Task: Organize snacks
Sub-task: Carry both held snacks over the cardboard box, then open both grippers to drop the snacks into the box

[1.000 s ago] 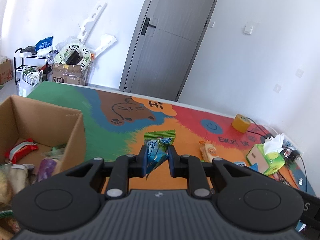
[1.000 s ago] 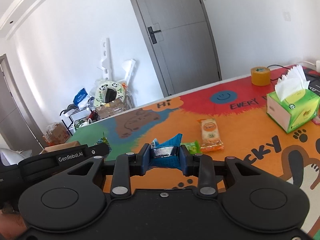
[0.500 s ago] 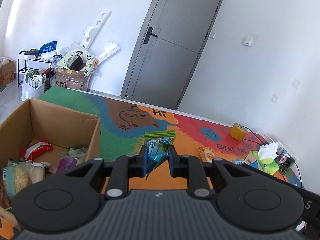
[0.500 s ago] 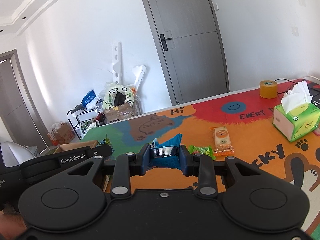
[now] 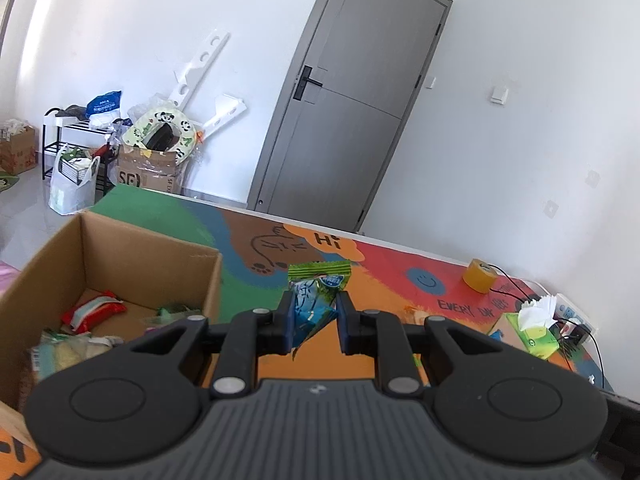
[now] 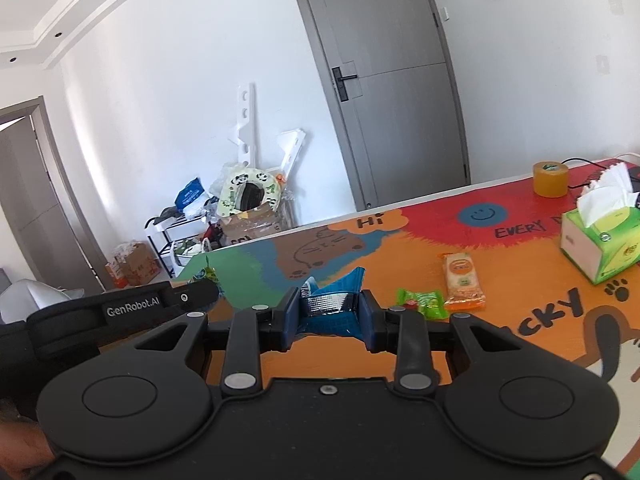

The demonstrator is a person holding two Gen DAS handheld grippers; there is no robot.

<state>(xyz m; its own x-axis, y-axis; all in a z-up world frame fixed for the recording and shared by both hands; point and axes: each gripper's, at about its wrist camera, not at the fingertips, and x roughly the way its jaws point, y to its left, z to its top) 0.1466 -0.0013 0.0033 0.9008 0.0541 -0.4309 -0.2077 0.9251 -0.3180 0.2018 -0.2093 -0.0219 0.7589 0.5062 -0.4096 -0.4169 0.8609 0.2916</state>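
Note:
My left gripper [image 5: 313, 322] is shut on a green and blue snack packet [image 5: 316, 296], held above the mat to the right of an open cardboard box [image 5: 120, 248]. The box holds several snacks, among them a red packet [image 5: 94, 310]. My right gripper [image 6: 329, 318] is shut on a blue snack packet [image 6: 332, 304] with a silver seam. On the mat beyond it lie a small green candy packet [image 6: 422, 301] and an orange cracker packet [image 6: 462, 280]. In the right wrist view the left gripper's black body [image 6: 132, 306] shows at the left.
A colourful cartoon mat [image 6: 500, 276] covers the table. A green tissue box [image 6: 600, 244] and a roll of yellow tape [image 6: 551, 178] stand at the right, with black cables [image 5: 516, 284] near the wall. A grey door [image 5: 344, 120] and floor clutter [image 5: 156, 152] lie behind.
Both grippers have drawn back and risen slightly with their packets still held. The cardboard box now shows more fully in the left wrist view.

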